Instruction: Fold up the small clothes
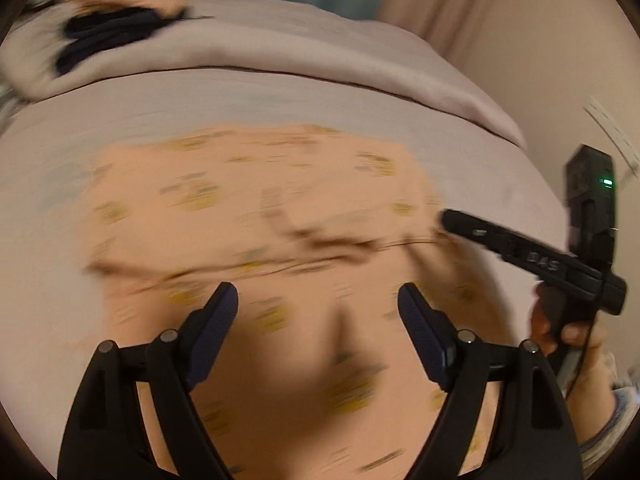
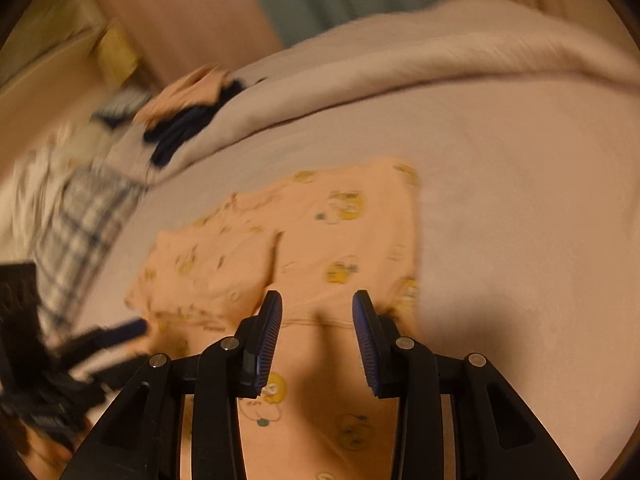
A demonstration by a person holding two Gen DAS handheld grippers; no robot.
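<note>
A peach garment [image 1: 248, 200] printed with yellow figures lies spread on the pale bed sheet [image 1: 48, 184], with a fold line across its middle. My left gripper [image 1: 318, 300] hovers over its near part, open wide, with nothing between its fingers. My right gripper [image 2: 317, 308] stands partly open above the garment [image 2: 320, 232] near its right edge, its pads apart and clear of the cloth. In the left wrist view the right gripper [image 1: 452, 220] comes in from the right, its tip at the garment's edge, held by a hand [image 1: 568, 332].
A pile with dark navy clothes [image 1: 108, 40] and another peach piece sits at the far left on a folded blanket [image 1: 320, 52]. A plaid cloth [image 2: 80, 232] lies left of the garment. Bare sheet [image 2: 520, 200] stretches to the right. Curtains and a wall stand behind.
</note>
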